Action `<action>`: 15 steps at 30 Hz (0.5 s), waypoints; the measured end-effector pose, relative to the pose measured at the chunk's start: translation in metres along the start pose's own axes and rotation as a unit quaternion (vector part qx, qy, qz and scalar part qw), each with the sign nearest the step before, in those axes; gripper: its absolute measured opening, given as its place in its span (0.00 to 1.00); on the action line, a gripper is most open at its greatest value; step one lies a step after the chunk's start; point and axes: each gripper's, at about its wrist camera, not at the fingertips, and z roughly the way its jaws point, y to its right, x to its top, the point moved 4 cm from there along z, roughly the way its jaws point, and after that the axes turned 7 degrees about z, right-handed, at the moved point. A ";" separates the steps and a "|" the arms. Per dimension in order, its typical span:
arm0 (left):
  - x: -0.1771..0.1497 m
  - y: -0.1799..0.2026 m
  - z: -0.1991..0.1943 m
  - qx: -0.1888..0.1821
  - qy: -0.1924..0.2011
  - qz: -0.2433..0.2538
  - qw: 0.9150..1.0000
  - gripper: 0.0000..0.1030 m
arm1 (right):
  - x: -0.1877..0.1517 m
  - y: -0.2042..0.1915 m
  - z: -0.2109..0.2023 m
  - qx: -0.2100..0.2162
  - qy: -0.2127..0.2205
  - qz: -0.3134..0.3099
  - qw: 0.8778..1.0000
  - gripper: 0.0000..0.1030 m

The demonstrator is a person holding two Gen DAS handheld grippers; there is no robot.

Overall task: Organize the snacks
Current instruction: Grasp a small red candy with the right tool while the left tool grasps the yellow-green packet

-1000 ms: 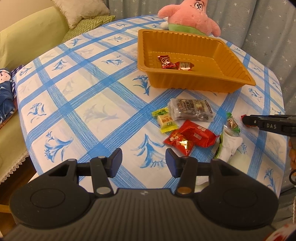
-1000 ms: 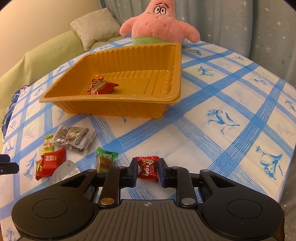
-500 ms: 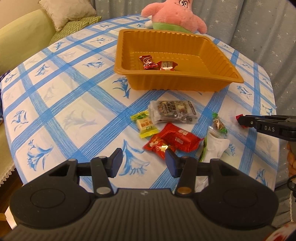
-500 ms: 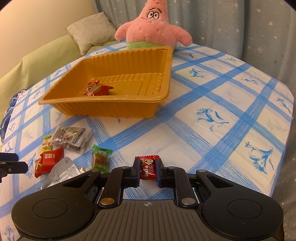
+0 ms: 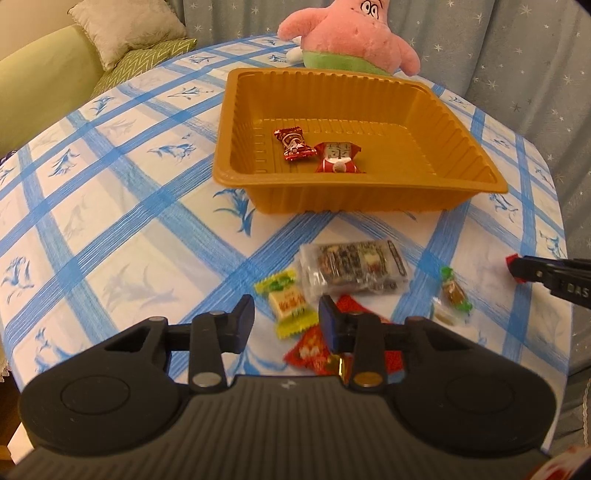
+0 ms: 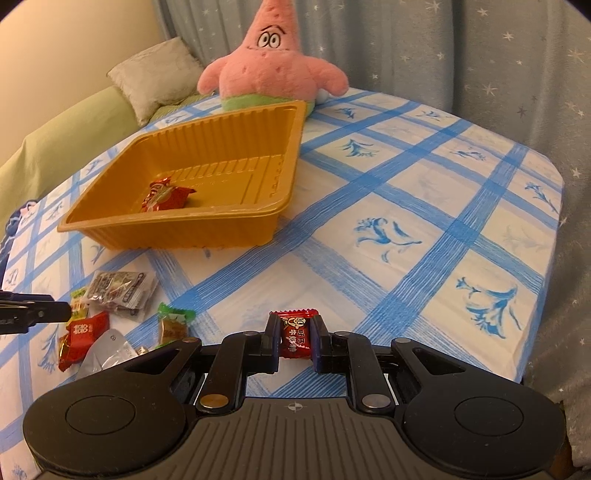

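A round table [image 5: 122,206] draped in a white cloth with blue checks and flower prints carries an orange plastic tray [image 5: 461,147]. A pink star-shaped plush toy [image 5: 347,33] sits on the cloth just behind the tray. In front of the tray lie loose snacks: a clear packet [image 5: 354,266], a yellow-green candy [image 5: 288,304], red packets [image 5: 310,350] and a green-ended sweet [image 5: 454,291].
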 end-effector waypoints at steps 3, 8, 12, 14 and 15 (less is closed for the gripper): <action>0.002 0.000 0.010 0.000 -0.005 0.005 1.000 0.33 | 0.001 0.003 -0.001 -0.003 0.001 0.005 1.000 0.16; 0.002 -0.002 0.023 0.004 -0.013 0.016 1.000 0.32 | -0.001 0.008 -0.002 -0.009 0.001 0.013 1.000 0.16; 0.003 -0.007 0.024 0.000 -0.009 0.018 1.000 0.28 | -0.003 0.013 -0.003 -0.014 -0.001 0.020 1.000 0.16; 0.004 -0.008 0.024 -0.003 -0.007 0.023 1.000 0.23 | -0.004 0.015 -0.004 -0.016 -0.002 0.022 1.000 0.16; 0.004 -0.008 0.025 -0.002 -0.008 0.026 1.000 0.21 | -0.004 0.016 -0.003 -0.017 -0.002 0.023 1.000 0.16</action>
